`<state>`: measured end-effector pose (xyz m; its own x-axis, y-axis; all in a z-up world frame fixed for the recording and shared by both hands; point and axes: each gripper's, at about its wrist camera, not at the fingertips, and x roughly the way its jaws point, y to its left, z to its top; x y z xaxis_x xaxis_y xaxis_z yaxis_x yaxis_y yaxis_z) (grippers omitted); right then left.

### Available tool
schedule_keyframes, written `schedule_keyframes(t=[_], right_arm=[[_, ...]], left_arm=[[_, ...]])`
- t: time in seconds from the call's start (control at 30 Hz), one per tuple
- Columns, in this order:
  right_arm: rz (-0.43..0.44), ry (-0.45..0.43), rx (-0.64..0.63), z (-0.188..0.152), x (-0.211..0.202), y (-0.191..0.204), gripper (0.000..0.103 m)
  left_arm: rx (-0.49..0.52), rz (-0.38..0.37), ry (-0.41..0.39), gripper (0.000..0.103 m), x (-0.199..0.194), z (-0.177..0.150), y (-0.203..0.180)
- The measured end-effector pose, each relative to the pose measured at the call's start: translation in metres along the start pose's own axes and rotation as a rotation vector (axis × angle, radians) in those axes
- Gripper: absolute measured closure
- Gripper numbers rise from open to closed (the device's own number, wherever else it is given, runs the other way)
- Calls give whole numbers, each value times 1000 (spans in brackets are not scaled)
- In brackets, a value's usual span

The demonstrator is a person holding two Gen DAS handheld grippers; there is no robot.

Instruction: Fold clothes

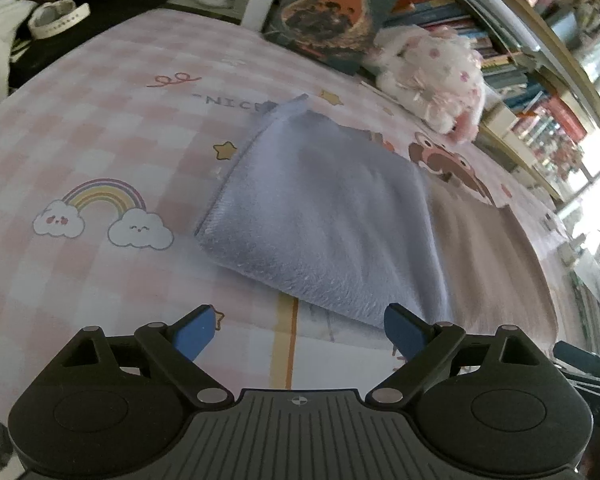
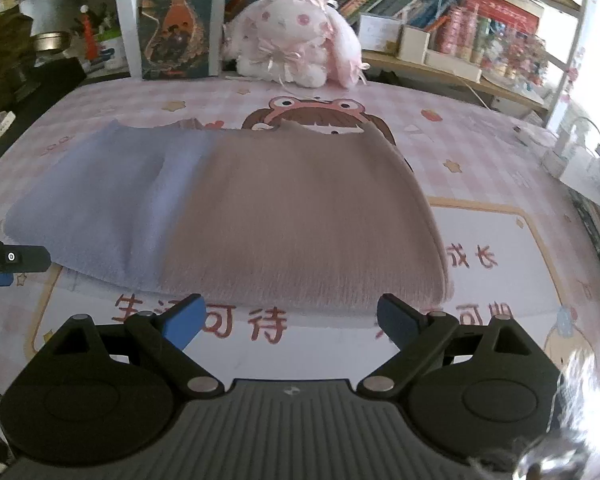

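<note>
Left gripper (image 1: 298,334): blue-tipped jaws spread wide with nothing between them, poised just short of the near edge of the blue cloth; its black body also shows at the left edge of the right wrist view.
Blue cloth (image 1: 324,216): a folded, fuzzy pale-blue piece lying flat on the left part of the bench, its right side overlapping the brown cloth.
Brown cloth (image 2: 300,220): a folded, ribbed taupe piece lying flat at the middle of the bench, touching the blue cloth along its left side and covering part of a cartoon girl printed on the cover.
Right gripper (image 2: 290,318): jaws wide apart and holding nothing, hovering just before the near edge of the brown cloth.
Bench (image 1: 80,128): covered in a pink-and-white checked cover printed with a rainbow, clouds, stars and red Chinese characters.
Book (image 2: 176,24): a dark-covered volume standing upright at the far edge of the bench.
Plush toy (image 2: 296,40): white and pink, sitting just right of the book, well apart from the cloths.
Bookshelves (image 2: 440,12): crowded with books behind the bench, to the right.
</note>
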<state>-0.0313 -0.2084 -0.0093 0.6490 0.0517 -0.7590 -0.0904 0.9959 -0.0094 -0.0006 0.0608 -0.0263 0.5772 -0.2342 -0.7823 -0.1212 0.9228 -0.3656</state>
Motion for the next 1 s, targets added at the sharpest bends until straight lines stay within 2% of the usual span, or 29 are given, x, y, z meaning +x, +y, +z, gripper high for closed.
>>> schedule_keyframes(t=[0.23,0.47,0.57,0.67,0.87,0.9,1.0], right_arm=[[80,-36,-104,9,9,-38,10],[166,-50,-112,24,22,-103,10],[195,-45,-111,30,27,-123,10],[206,-39,-84,35,31,-140,10],[206,-16,-32,40,40,-156,14],[205,-9,-25,40,42,-157,16],[208,12,-5,40,46,-156,29]], left_arm=[[-114,112,-55,10,-2,-17,-32],[-203,193,-133,10,-2,-37,-64],[-335,166,-143,10,1,-38,-61],[-491,103,-159,10,2,-39,-47],[-721,-2,-198,11,6,-42,-16],[-756,-15,-210,12,6,-42,-10],[-842,-63,-239,23,8,-42,5]])
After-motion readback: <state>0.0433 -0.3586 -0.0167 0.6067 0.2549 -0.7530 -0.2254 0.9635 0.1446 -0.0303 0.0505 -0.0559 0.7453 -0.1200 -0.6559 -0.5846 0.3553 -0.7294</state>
